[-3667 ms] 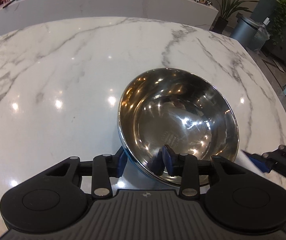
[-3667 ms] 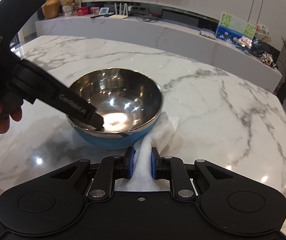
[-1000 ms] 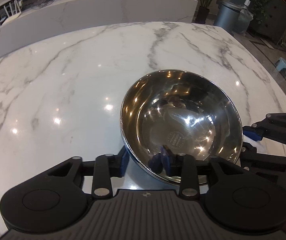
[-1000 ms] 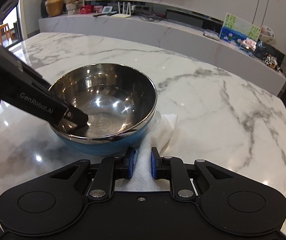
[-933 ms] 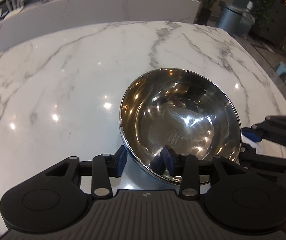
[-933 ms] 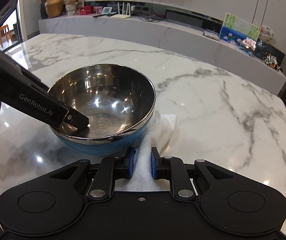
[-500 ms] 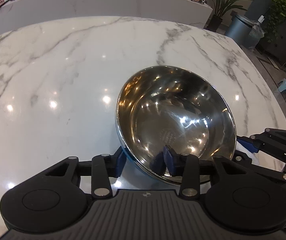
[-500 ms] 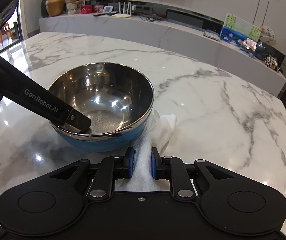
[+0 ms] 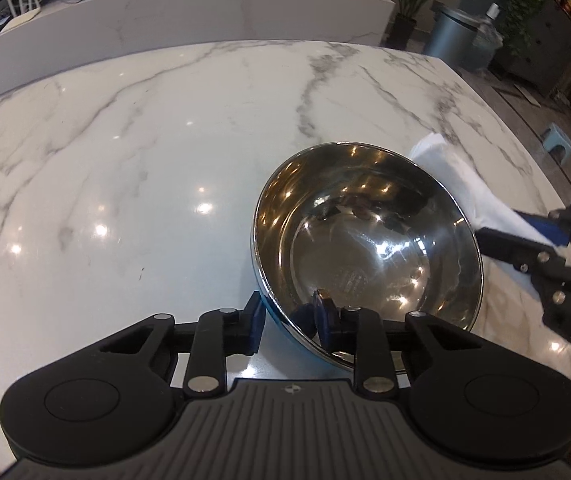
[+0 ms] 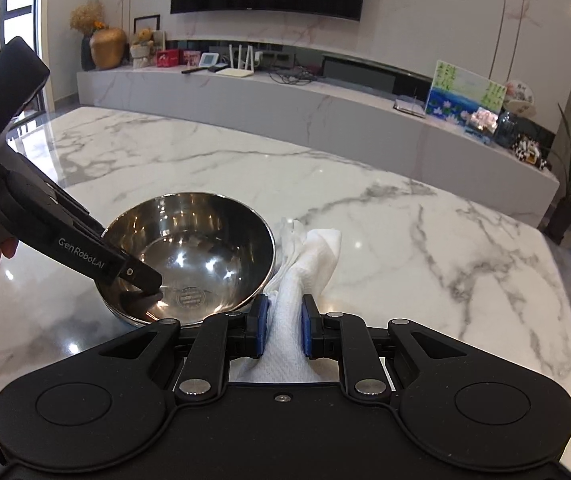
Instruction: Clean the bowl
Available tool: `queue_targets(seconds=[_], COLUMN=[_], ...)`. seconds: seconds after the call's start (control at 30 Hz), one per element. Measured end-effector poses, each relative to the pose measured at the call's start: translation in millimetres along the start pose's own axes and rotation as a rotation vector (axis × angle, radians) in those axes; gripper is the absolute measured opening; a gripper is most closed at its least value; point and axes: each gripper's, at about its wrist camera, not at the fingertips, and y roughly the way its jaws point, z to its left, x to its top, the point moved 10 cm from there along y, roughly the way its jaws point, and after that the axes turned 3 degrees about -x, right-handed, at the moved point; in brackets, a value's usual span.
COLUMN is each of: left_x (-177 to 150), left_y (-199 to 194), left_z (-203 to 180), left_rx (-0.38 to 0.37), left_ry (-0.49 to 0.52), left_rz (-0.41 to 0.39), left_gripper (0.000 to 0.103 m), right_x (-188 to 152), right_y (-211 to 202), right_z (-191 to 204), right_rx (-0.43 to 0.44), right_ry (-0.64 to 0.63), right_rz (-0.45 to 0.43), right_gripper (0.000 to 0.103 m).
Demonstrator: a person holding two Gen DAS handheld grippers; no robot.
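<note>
A shiny steel bowl (image 9: 369, 248) with a blue outside sits tilted on the white marble table (image 9: 145, 140). My left gripper (image 9: 289, 316) is shut on the bowl's near rim, one finger inside and one outside. It also shows in the right wrist view (image 10: 141, 280), gripping the bowl (image 10: 201, 248) at its left rim. My right gripper (image 10: 283, 330) is shut on a white paper towel (image 10: 309, 256), held just right of the bowl and raised off the table. The towel (image 9: 469, 184) and right gripper (image 9: 541, 236) show at the right of the left wrist view.
The table's far edge meets a long marble counter (image 10: 325, 112) with routers, frames and ornaments. A grey bin (image 9: 453, 36) and plants stand beyond the table's right corner. The table edge runs close on the right side (image 9: 557, 200).
My right gripper has lifted the paper towel off the table and up beside the bowl's rim. The bowl has shifted slightly right in the left gripper's view and stays gripped.
</note>
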Motion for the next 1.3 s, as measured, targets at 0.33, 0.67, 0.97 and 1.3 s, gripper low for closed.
queue_targets(seconds=[0.33,0.67,0.97,1.3], left_x=[-10.4,-16.4,-4.6,2.2], left_y=[5.8,3.1,1.3,0.9], left_z=[6.5,8.5,8.2,8.5], left_rx=[-0.043,-0.102,-0.062,-0.025], left_ry=[-0.173,-0.266,-0.193,-0.177], left_rz=[0.055,0.093,0.027,-0.009], left_gripper=[0.051,0.032,0.020,0.016], right_x=[2.4,-3.0,4.5,10.6], right_y=[-6.2,-0.7,-8.8,-18.7], right_z=[-2.2,7.4,-6.0,-16.4], right_rx=[0.006,0.015,-0.023,-0.046], right_ry=[-0.014,-0.027,0.019,0.045], right_rz=[-0.012,0.018,-0.025,-0.065], right_gripper=[0.016,0.016,0.016,0.016])
